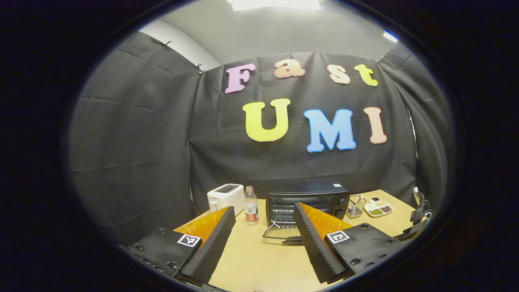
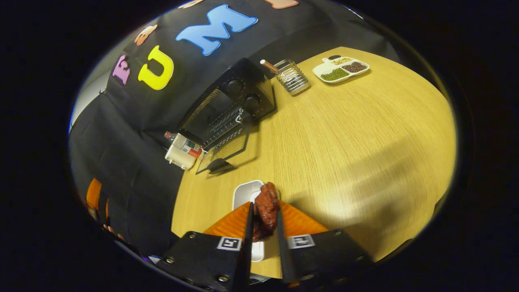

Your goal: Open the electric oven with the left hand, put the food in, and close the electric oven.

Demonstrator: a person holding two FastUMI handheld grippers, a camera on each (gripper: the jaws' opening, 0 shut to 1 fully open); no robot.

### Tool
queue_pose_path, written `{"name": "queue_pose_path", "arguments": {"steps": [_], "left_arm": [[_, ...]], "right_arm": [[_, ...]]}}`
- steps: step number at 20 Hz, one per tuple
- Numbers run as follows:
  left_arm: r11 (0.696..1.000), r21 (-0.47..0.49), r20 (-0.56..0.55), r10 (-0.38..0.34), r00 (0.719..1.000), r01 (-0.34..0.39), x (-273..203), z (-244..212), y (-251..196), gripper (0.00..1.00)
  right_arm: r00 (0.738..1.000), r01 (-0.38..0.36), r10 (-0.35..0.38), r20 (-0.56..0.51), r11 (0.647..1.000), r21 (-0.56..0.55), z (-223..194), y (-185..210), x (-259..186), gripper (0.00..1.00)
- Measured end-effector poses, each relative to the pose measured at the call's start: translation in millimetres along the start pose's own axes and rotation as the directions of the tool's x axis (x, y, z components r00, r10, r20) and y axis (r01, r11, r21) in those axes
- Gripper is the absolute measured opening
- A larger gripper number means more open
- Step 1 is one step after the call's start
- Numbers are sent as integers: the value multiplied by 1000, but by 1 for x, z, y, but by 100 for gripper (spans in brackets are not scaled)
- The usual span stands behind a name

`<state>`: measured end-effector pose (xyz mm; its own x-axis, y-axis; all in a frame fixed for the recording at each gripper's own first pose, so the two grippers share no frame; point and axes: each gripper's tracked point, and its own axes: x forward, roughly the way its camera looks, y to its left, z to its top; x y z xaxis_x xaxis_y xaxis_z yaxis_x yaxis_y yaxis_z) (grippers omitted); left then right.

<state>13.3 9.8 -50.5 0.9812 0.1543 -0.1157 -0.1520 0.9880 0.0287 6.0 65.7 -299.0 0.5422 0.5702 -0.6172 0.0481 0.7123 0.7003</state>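
Electric oven (image 1: 306,200) stands at the back edge of the wooden tabletop (image 1: 259,259), a boxy black appliance with two round knobs down its right side; its glass door (image 1: 279,232) is dropped flat onto the wood, baring a wire rack inside. Just left of it a clear plastic bottle (image 1: 251,211) with a red label stands beside a white, rounded toaster (image 1: 225,197). To the oven's right sit a wire-mesh holder (image 1: 357,206) and, toward the back right corner, a white divided dish (image 1: 378,208) of green and dark grains.

In the left gripper view the left gripper (image 1: 263,239) hangs over the front of the tabletop with its ribbed, wedge-shaped fingers spread wide and nothing between them.

In the right gripper view the right gripper (image 2: 264,227) has its fingers pressed in on the food (image 2: 265,209), a lumpy, glossy reddish-brown piece, held above a white rounded-rectangle plate (image 2: 245,194) near the front edge, well apart from the oven (image 2: 227,107).
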Motion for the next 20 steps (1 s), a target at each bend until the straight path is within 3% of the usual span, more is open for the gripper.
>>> {"name": "queue_pose_path", "arguments": {"steps": [1,2,3,4,8,12,17,18,19,20], "left_arm": [[1000,2,-4,-1,1000,1,2,-1,1,100],[1000,2,-6,-1,1000,1,5,-3,2,95],[1000,-1,-6,-5,1000,5,8,-2,1,90],[1000,-3,-4,-8,1000,8,10,-1,1,100],[1000,0,12,-28,1000,28,26,4,0,100],[998,-30,13,-50,999,50,47,4,1,97],[997,-39,32,-69,997,71,76,10,12,100],[997,-42,37,-70,997,72,82,12,16,90],[996,-46,38,-71,997,73,87,13,21,97],[996,-49,38,-69,997,71,92,12,26,97]], "right_arm": [[1000,-18,18,5,1000,12,2,3,5,21],[1000,-18,18,5,1000,24,4,5,6,12],[1000,-17,17,-5,1000,13,6,8,7,11],[1000,-11,11,-3,1000,-4,7,11,7,11],[1000,-2,3,13,997,-74,20,29,-2,11],[998,-21,27,61,995,-97,50,58,-1,11],[991,-42,55,122,993,-111,86,95,17,11],[989,-45,60,134,993,-109,92,101,21,11],[987,-52,67,145,993,-107,98,109,28,11],[985,-59,75,157,993,-105,103,117,34,11]]}}
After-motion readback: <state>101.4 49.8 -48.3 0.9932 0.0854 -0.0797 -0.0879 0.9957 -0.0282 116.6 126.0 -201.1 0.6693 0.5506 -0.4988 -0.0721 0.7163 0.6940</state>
